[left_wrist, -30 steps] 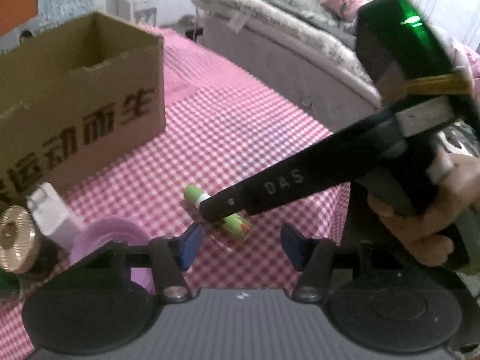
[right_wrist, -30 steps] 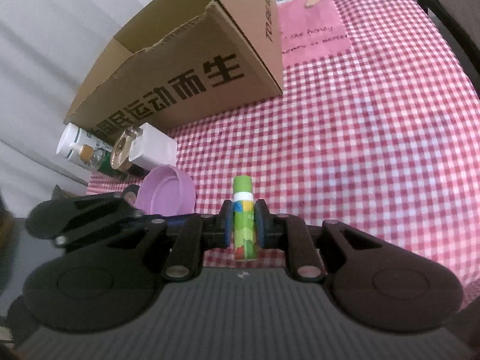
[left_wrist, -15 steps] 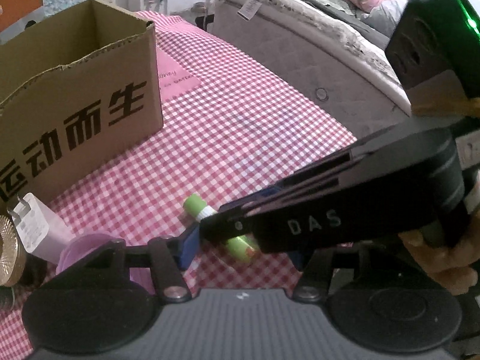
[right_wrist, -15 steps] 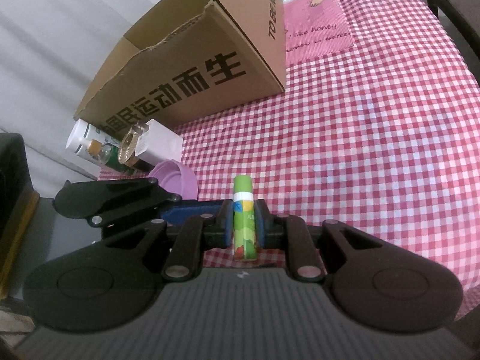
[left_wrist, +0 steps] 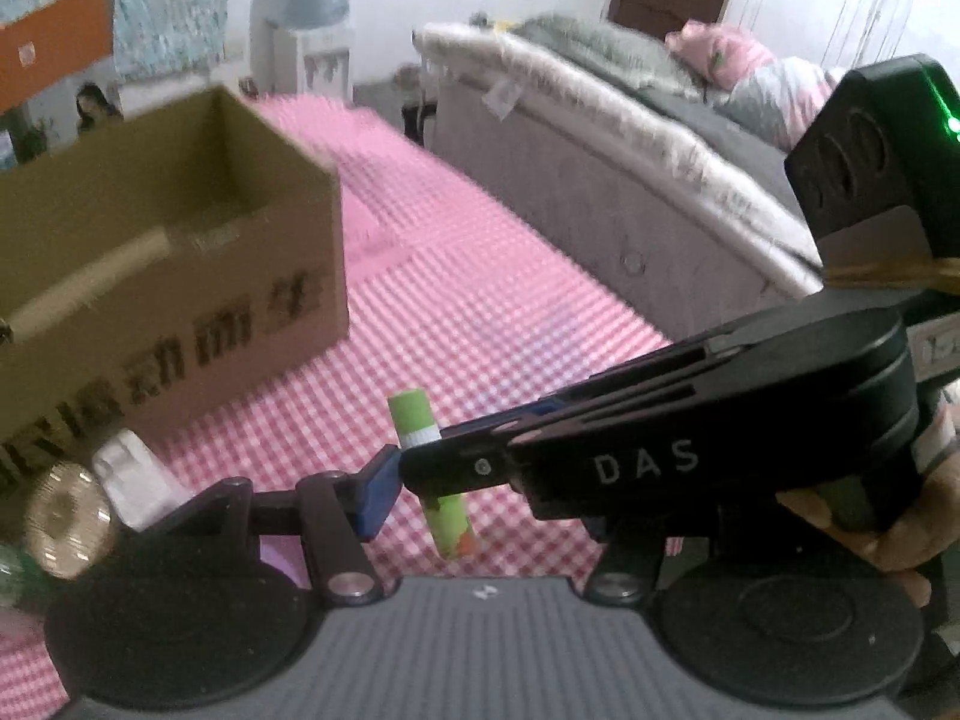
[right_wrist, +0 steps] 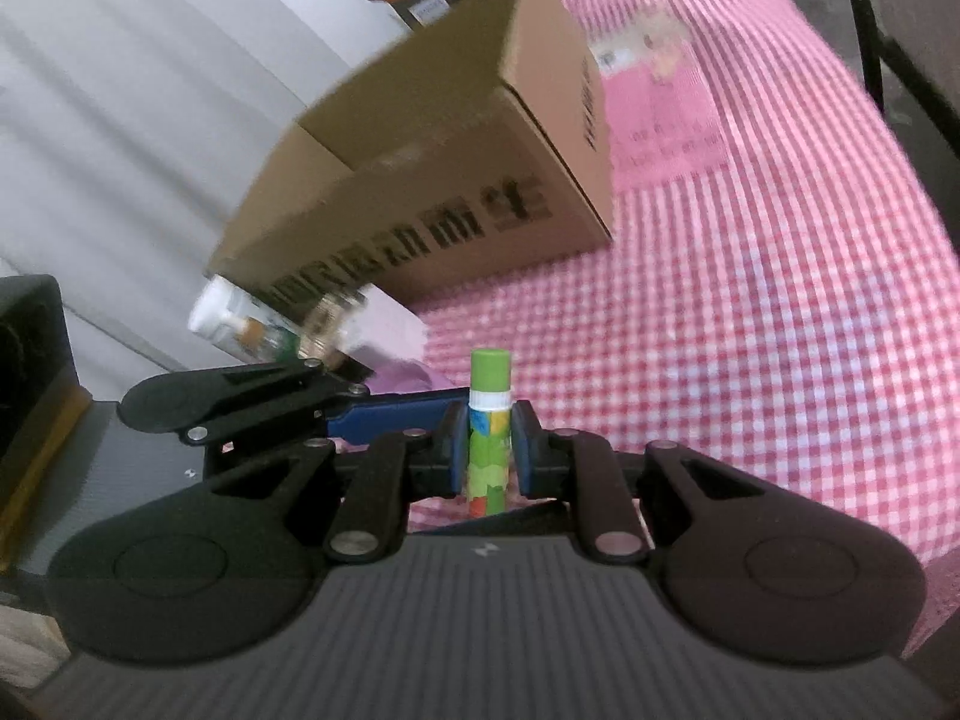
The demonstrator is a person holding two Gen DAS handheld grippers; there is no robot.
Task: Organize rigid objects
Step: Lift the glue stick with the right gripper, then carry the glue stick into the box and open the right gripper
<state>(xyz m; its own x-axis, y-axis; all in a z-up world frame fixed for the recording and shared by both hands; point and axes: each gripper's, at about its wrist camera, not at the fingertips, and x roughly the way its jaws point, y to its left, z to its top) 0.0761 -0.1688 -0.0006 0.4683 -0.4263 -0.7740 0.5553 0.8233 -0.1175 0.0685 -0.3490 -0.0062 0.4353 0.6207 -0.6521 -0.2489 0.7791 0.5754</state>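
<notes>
A person works at a table covered in a pink-and-white checked cloth (right_wrist: 750, 330), holding a two-finger gripper in each hand. The right gripper (right_wrist: 489, 450) is clenched on a small green glue stick (right_wrist: 489, 420), gripping its patterned body between blue pads, with the green cap and white collar standing upright above the fingers. In the left wrist view the same glue stick (left_wrist: 420, 426) appears lifted off the cloth, held at its middle by the tip of the right gripper, which reaches in from the right side. The left gripper (left_wrist: 516, 504) sits low in that view with one blue pad (left_wrist: 375, 495) visible just beside the stick and not touching it; its other finger is hidden behind the right gripper, so the jaws look released and empty. An open cardboard box (right_wrist: 456, 180) with black printed characters stands farther along the table, apparently the place for sorted items; its inside is too blurred to make out any contents. Several items lie grouped near the box's end: a white charger plug (left_wrist: 129, 477), a round gold-capped object (left_wrist: 66, 519), a white-capped bottle (right_wrist: 234, 318) and something purple, partly hidden. Judging by this, the task is at an early or middle stage: one item is in hand and not yet placed, and the grouped items are left to put away.
</notes>
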